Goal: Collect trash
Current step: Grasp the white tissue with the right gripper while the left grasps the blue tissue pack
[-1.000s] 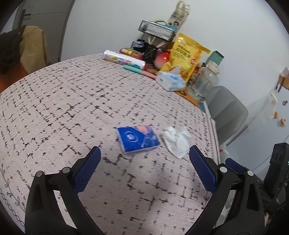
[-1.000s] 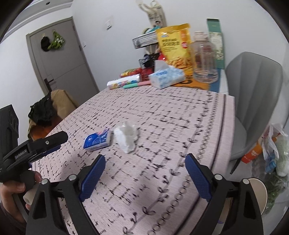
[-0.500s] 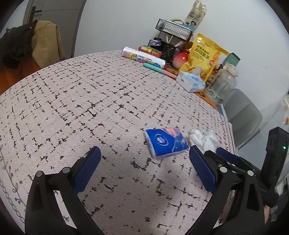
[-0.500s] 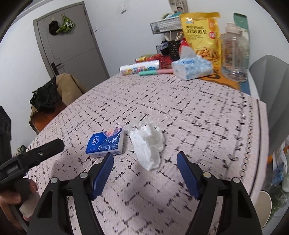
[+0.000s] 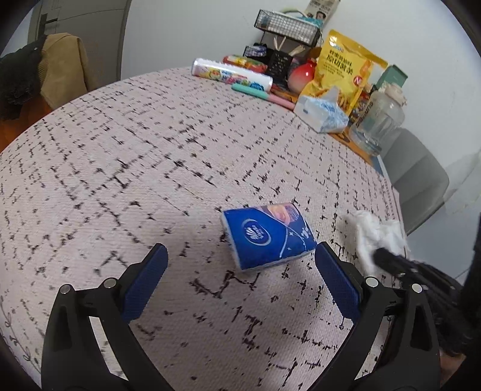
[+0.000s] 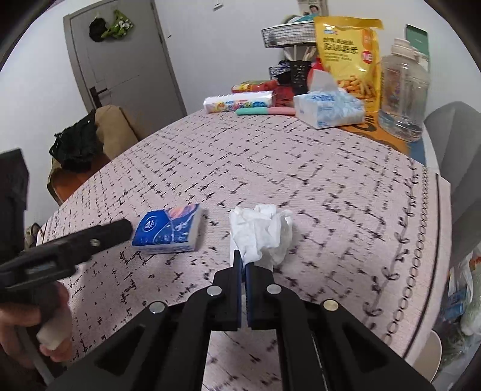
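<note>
A crumpled white tissue (image 6: 261, 231) lies on the patterned tablecloth (image 6: 300, 168). My right gripper (image 6: 243, 258) is shut on the tissue's near edge. The tissue also shows in the left wrist view (image 5: 377, 234), with the right gripper's black tip (image 5: 390, 260) at it. A blue tissue pack (image 5: 267, 236) lies just left of the tissue; it also shows in the right wrist view (image 6: 170, 230). My left gripper (image 5: 240, 276) is open and empty, just short of the pack, its right finger close to the pack's corner.
At the table's far end stand a yellow snack bag (image 5: 342, 63), a white tissue box (image 5: 323, 112), a clear jar (image 5: 378, 120), a wire rack (image 5: 285, 24) and a long wrapped roll (image 5: 231, 73). A grey chair (image 6: 460, 156) is on the right. Bags lie on the floor (image 6: 463, 303).
My right gripper has moved in to the tissue and shut on its edge. My left gripper has shifted closer to the blue pack and stays open.
</note>
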### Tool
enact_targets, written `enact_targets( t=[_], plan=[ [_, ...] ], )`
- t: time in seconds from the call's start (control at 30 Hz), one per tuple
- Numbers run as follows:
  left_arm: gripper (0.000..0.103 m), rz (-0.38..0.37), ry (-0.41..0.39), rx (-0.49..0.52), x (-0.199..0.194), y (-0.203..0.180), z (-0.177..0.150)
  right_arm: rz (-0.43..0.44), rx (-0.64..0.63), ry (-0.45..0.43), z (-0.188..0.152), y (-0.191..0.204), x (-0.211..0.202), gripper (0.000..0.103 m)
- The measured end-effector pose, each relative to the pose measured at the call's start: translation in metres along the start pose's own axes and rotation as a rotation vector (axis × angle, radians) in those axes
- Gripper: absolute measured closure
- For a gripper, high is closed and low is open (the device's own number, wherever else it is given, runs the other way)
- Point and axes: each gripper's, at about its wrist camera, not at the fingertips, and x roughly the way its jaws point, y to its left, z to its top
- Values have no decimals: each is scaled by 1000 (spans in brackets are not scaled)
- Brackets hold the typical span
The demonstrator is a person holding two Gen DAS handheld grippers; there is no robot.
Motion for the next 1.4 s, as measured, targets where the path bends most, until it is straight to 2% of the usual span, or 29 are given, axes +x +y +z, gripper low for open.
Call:
enact_targets(
  t=[0.37, 0.47, 0.57, 0.7, 0.8, 0.87, 1.03, 1.4],
  plan=[
    [6, 41, 31, 27, 22, -33, 3, -15, 85, -42, -11, -35, -28, 100],
    [6, 79, 34, 56, 31, -46, 6, -14, 98, -44, -14, -41, -32, 100],
    [6, 152, 27, 70, 38, -54, 8, -15, 105, -48, -17, -46, -36, 100],
    [6, 191, 23, 47, 42, -56, 11, -16, 114, -56, -19, -50, -41, 100],
    [12, 213, 11, 43, 41, -55, 10, -19, 118, -57, -21, -51, -45, 100],
    [25, 237, -1, 38, 39, -53, 10, -17, 121, -58, -23, -51, -47, 100],
    [33, 223, -5, 52, 32, -49, 7, -16, 114, -67, -25, -46, -56, 100],
    [33, 150, -59, 84, -2, -67, -7, -38, 113, -88, -38, -44, -82, 100]
  ],
)
